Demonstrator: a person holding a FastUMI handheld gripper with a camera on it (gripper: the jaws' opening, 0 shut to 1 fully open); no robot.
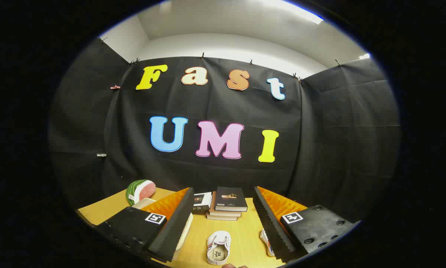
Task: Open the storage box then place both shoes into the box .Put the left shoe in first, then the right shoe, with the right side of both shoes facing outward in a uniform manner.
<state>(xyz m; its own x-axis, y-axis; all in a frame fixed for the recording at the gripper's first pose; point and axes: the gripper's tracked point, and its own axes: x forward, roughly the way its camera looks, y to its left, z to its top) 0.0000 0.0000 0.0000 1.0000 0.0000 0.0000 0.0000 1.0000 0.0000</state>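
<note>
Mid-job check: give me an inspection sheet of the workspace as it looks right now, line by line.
Surface: yellow wooden table, bare between the fingers.
Job's things: one white shoe lies between the fingers, near the tips; a second shoe sits partly hidden behind the right finger. A pale box-like thing shows behind the left finger; cannot tell whether it is the storage box or whether it is open.
Clutter: stack of books beyond the fingers; watermelon toy at the far left of the table.
Grippers: gripper open, fingers wide apart, holding nothing.
Cables: nothing seen.
Surroundings: black cloth wall, white ceiling above it.
</note>
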